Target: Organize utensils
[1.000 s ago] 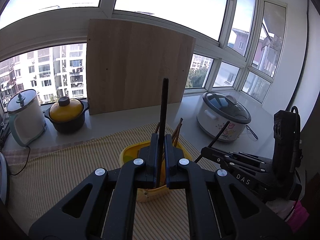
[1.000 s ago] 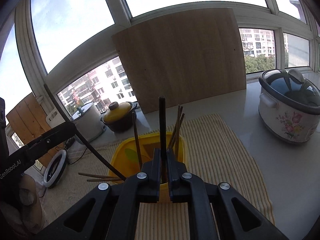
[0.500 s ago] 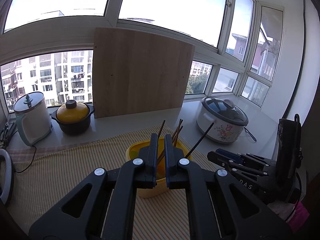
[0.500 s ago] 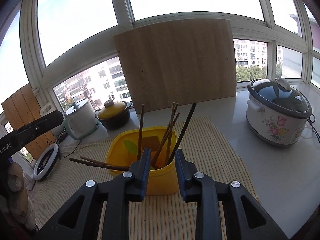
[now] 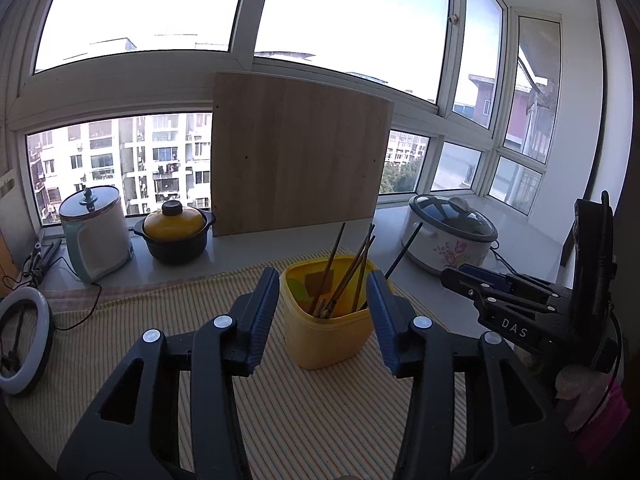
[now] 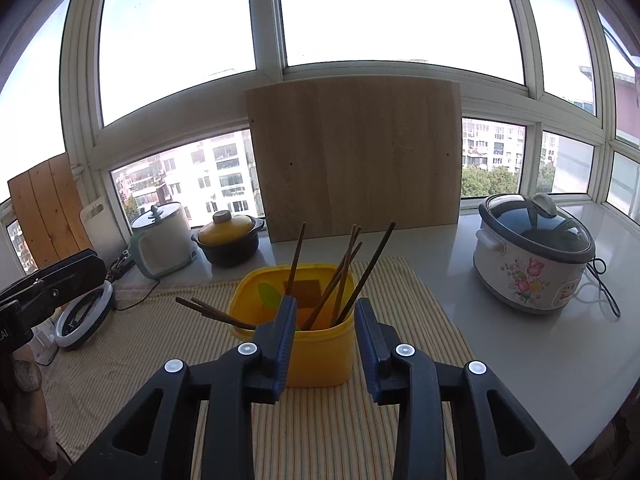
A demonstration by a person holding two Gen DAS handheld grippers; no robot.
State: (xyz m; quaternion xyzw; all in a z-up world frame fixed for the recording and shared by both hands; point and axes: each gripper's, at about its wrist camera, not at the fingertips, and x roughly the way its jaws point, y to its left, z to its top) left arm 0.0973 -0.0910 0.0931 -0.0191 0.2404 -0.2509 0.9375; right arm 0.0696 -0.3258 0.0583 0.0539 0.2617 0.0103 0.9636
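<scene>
A yellow plastic holder point(image 5: 326, 336) point(image 6: 320, 352) stands on a striped yellow cloth point(image 5: 280, 408) point(image 6: 312, 432). Several brown chopsticks point(image 5: 352, 272) point(image 6: 344, 272) stand in it, leaning various ways; two more point(image 6: 212, 314) lean out over its left rim. My left gripper point(image 5: 324, 300) is open and empty, just in front of the holder. My right gripper point(image 6: 325, 328) is open and empty, close in front of the holder. In the left wrist view the right gripper point(image 5: 516, 304) shows at the right.
A wooden board point(image 5: 298, 160) point(image 6: 356, 164) leans against the window. A flowered rice cooker point(image 5: 450, 240) point(image 6: 532, 256) stands right. A yellow-lidded black pot point(image 5: 174, 232) point(image 6: 230, 238) and a white kettle point(image 5: 94, 232) point(image 6: 162, 238) stand left. A ring light point(image 5: 24, 344) point(image 6: 84, 316) lies at the far left.
Both grippers held dark chopsticks a second ago. They let them go into the yellow holder, opened wide and drew back a little.
</scene>
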